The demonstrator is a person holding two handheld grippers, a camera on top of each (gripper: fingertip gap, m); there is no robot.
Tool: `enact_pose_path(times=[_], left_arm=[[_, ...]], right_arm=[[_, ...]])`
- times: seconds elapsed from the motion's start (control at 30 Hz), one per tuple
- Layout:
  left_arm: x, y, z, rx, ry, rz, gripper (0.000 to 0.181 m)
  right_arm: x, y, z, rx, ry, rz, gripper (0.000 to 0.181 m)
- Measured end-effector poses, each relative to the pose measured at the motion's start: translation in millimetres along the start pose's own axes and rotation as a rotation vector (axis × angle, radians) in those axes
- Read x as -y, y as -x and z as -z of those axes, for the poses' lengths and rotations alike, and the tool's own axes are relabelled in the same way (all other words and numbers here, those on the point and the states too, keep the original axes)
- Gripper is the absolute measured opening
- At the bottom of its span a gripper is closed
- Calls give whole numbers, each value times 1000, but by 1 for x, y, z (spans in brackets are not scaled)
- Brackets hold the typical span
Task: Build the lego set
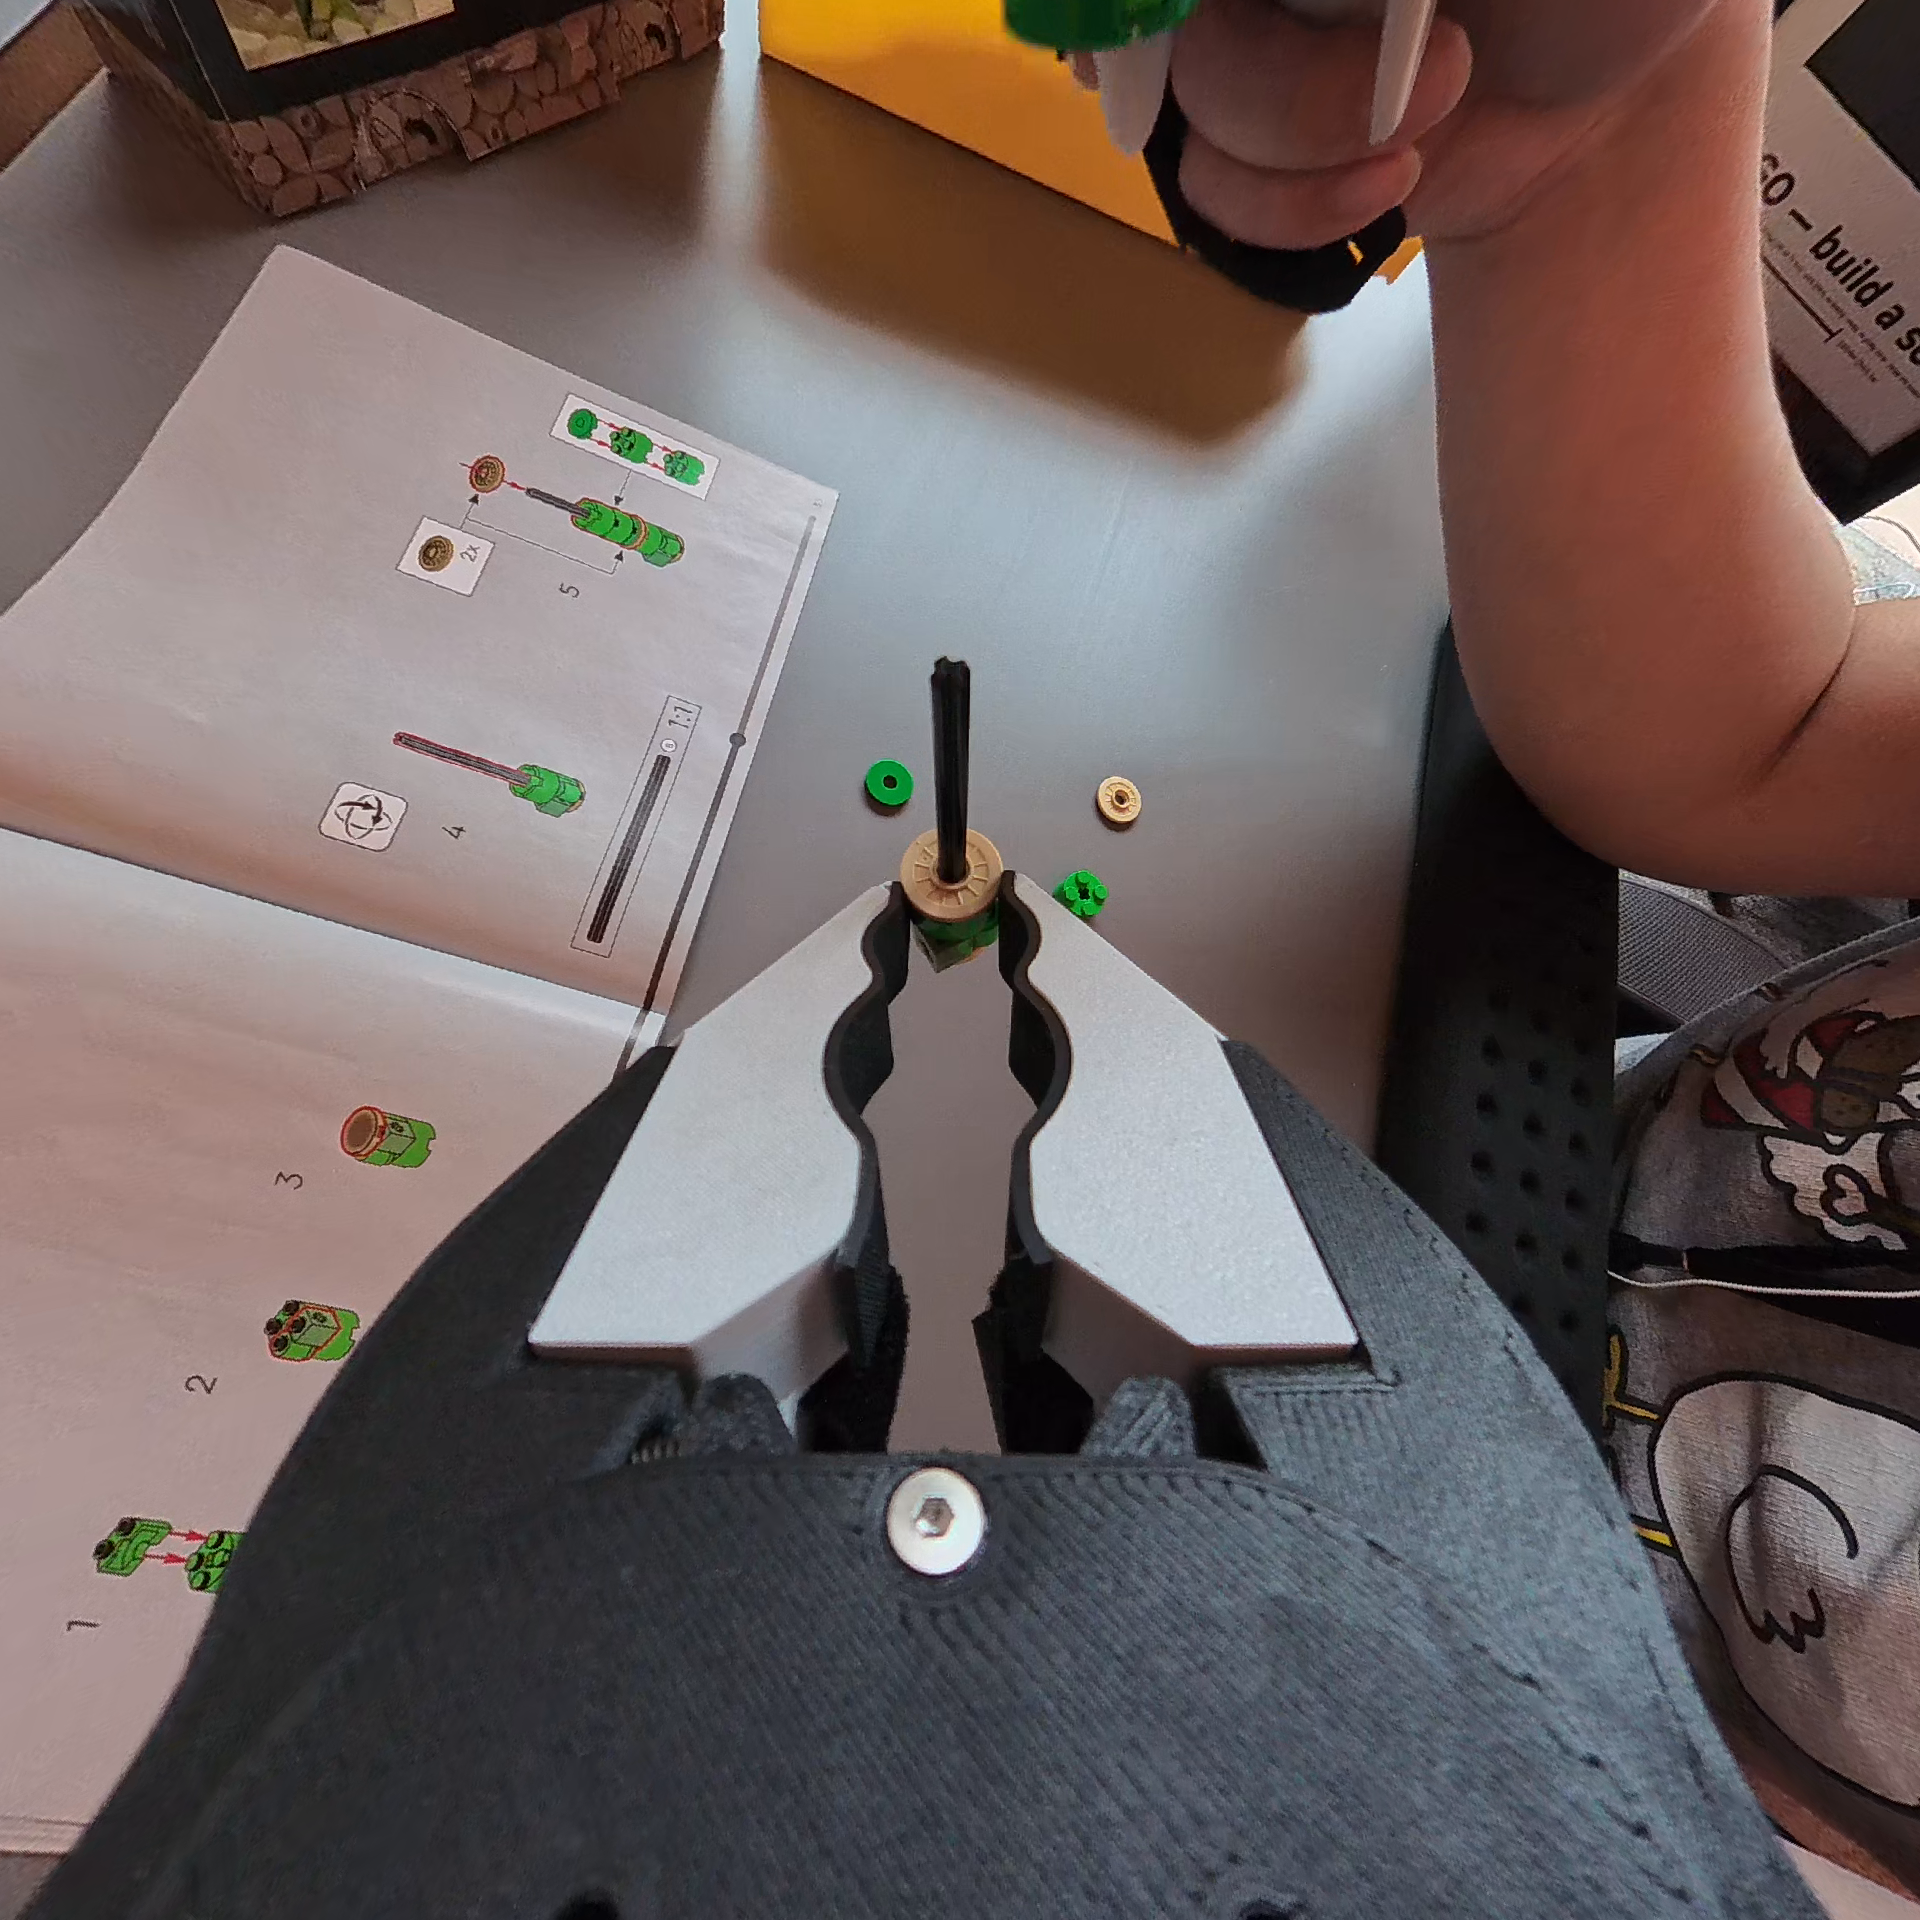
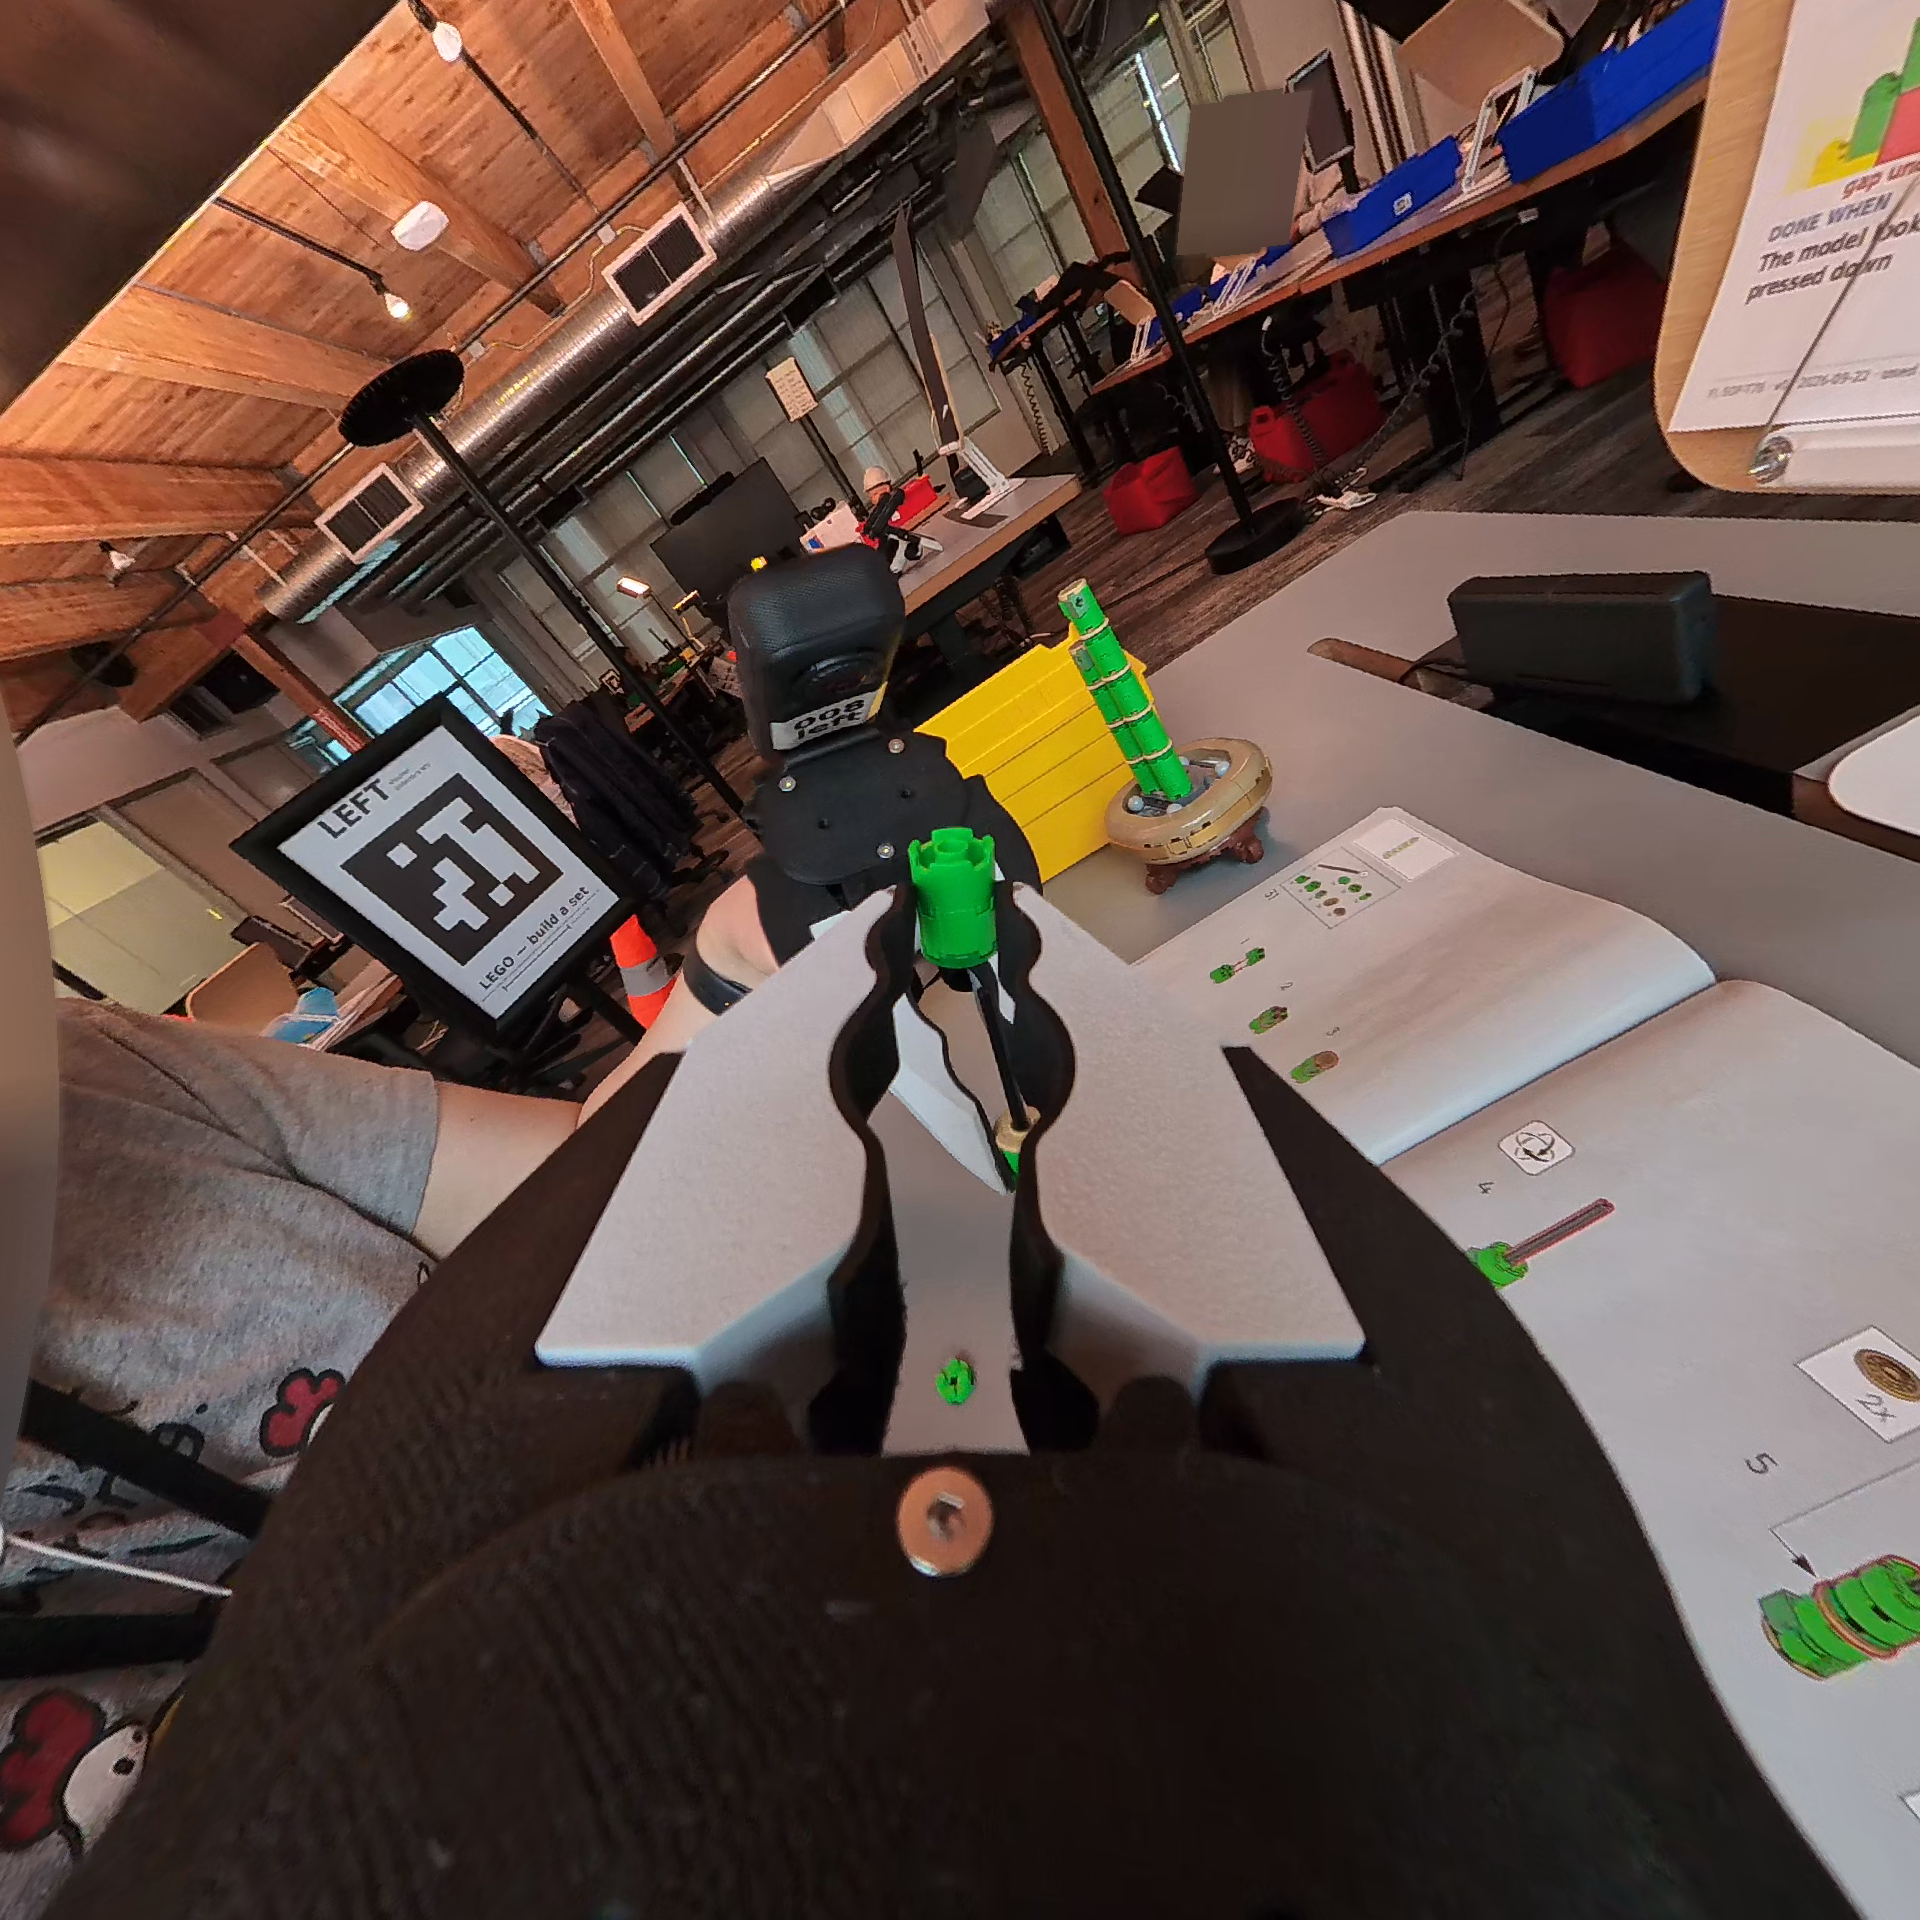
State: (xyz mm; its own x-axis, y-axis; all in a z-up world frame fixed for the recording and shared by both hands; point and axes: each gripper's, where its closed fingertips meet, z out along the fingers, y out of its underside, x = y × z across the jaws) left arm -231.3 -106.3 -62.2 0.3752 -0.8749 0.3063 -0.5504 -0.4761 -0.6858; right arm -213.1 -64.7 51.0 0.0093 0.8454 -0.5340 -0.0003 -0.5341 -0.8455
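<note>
Two grippers, each closed on a part of the build. Left gripper (image 1: 948, 914): tips clamped on a small green block stack (image 1: 961, 928) w/ a tan disc (image 1: 951, 873) on top; a black rod (image 1: 950, 764) stands up out of the disc, away from the camera. Right gripper (image 2: 954, 914): tips pinch a green cylinder stack (image 2: 951, 899), studs facing away from the camera. In the right wrist view the rod (image 2: 1000, 1049) shows below and behind the cylinder stack, its upper end close under it; whether the two touch cannot be told.

Loose parts on the grey bench (image 1: 1091, 540), near the left gripper's tips: green flat ring (image 1: 888, 782) left of the rod, small tan disc (image 1: 1119, 800) to the right, small green round piece (image 1: 1081, 892) just beside the right-hand fingertip.

Instruction booklet (image 1: 312, 644) lies open on the bench, left of the gripper in the left wrist view. Yellow box (image 2: 1023, 748) and a finished green stalk on a tan round base (image 2: 1190, 800) stand farther back in the right wrist view. Framed sign w/ a black-and-white marker (image 2: 436, 868) stands at the left of that view.
</note>
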Motion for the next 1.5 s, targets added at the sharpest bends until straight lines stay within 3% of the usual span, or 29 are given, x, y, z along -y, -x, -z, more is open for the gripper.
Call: enact_pose_path(times=[0.43,1.5], left_arm=[[1,-1,1,-4,-1,-1,15],[7,6,12,67,-39,-34,15]], right_arm=[[-24,0,-39,51,83,1,14],[-29,1,-43,55,82,175,14]])
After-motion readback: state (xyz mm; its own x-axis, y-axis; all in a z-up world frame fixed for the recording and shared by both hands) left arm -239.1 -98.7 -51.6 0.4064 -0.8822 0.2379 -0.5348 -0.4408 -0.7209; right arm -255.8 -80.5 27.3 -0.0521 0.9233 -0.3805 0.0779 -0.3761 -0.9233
